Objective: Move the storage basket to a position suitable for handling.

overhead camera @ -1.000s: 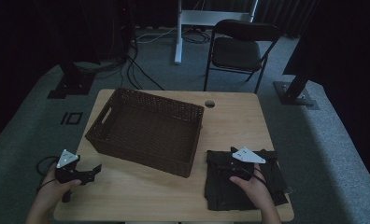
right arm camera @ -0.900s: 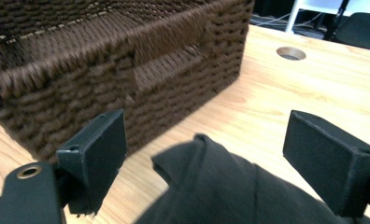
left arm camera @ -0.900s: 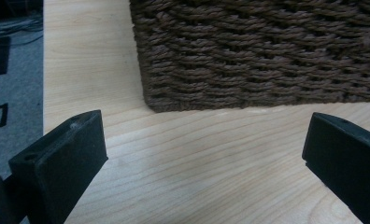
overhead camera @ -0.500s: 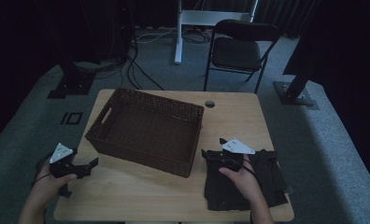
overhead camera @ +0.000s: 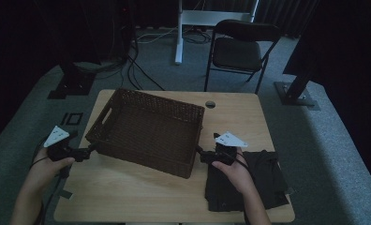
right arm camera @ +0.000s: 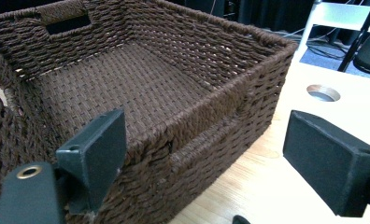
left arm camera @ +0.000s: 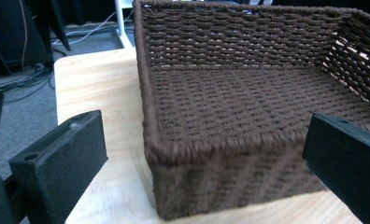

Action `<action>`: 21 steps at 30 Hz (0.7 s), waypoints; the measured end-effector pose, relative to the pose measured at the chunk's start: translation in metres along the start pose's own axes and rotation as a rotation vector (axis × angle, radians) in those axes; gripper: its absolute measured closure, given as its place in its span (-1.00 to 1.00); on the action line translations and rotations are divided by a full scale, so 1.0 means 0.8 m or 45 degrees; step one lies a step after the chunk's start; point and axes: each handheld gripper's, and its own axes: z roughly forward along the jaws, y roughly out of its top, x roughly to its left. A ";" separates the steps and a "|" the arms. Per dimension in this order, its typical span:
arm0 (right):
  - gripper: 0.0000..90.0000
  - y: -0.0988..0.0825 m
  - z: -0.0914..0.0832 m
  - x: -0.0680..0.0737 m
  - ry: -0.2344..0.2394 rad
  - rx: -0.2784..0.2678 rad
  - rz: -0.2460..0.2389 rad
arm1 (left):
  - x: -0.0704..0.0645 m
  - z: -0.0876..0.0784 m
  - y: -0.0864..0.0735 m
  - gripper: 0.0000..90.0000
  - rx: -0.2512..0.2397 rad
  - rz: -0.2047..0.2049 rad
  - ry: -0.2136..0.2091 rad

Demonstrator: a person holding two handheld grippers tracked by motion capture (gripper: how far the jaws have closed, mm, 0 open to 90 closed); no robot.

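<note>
Counter (overhead camera: 141,197): pale wood top with rounded corners, set on grey carpet; a round cable hole (overhead camera: 210,104) near its far edge.

Basket (overhead camera: 146,129): dark brown woven basket, rectangular, open top, nothing lying in it (both gripper views look straight onto its bare woven floor). It stands on the left-centre of the counter, turned slightly askew to the counter's edges. A slot handle is cut into each short wall; the far one shows in the right gripper view (right arm camera: 68,22).

Dark cloth (overhead camera: 263,180): black fabric, folded and lying flat on the counter's near right corner, just beside the basket's right near corner. The person's right hand is above its left part.

Folding chair (overhead camera: 237,49): black, on the floor beyond the counter's far edge, well apart from the basket.

Left gripper (overhead camera: 91,149): held in the person's left hand at the counter's left edge, aimed at the basket's left short wall. Fingers (left arm camera: 57,163) spread wide, holding nothing; in the left gripper view the basket's near corner lies between them, not touched.

Right gripper (overhead camera: 198,151): held in the right hand just beside the basket's right near corner, pointing at it. Fingers (right arm camera: 96,149) wide apart and empty; the left finger sits close against the basket's rim, contact not certain.
</note>
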 end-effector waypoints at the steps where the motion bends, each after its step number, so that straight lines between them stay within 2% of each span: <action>1: -0.71 0.000 0.001 0.000 0.002 0.001 0.000 | 0.002 0.004 0.003 -1.00 0.006 0.003 0.000; 7: -0.71 0.004 0.010 0.003 0.004 0.004 0.002 | 0.016 0.026 0.018 -1.00 0.001 -0.010 -0.014; 12: -0.71 0.009 0.019 0.000 -0.012 -0.006 0.024 | 0.026 0.043 0.027 -1.00 0.008 0.000 0.012; 15: -0.71 0.009 0.024 -0.001 -0.027 0.000 0.029 | 0.031 0.051 0.031 -0.99 0.010 -0.039 0.041; 17: -0.71 0.009 0.025 -0.002 -0.034 0.003 0.027 | 0.032 0.054 0.032 -0.84 0.008 -0.046 0.047; 21: -0.71 0.008 0.031 -0.003 -0.037 0.016 0.027 | 0.036 0.071 0.032 -0.84 0.060 -0.037 0.057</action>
